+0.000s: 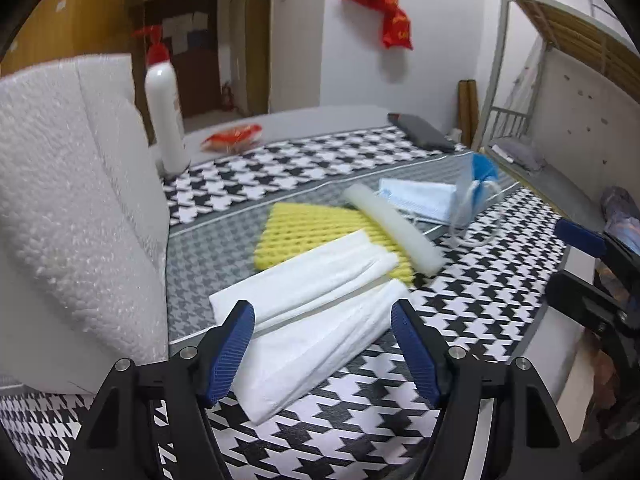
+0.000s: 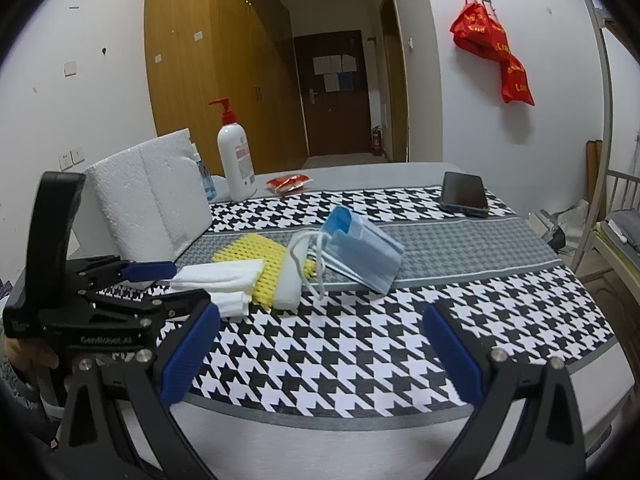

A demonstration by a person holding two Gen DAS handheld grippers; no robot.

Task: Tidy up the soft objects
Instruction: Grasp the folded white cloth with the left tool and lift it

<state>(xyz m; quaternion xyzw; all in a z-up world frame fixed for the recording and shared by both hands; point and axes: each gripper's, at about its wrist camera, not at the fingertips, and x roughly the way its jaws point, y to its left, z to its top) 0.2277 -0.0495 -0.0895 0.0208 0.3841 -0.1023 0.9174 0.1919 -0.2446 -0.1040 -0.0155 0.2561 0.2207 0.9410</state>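
My left gripper (image 1: 322, 350) gapes wide and empty over the white tissues (image 1: 316, 320), bottom centre. My right gripper (image 2: 320, 356) is spread too, holding nothing; the masks (image 2: 360, 256) lie mid-frame.

I see a black-and-white houndstooth cloth (image 2: 360, 344) with a grey band, yellow mesh (image 1: 320, 232), white tissues (image 1: 312, 312), pale blue masks (image 2: 360, 252) (white loops), red bags (image 2: 492, 48).

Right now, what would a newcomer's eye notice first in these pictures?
The houndstooth tablecloth stands out first, with a yellow foam net at its middle under white folded cloths. Blue face masks lie beside it. Both hand-held grippers, left and right, hover open.
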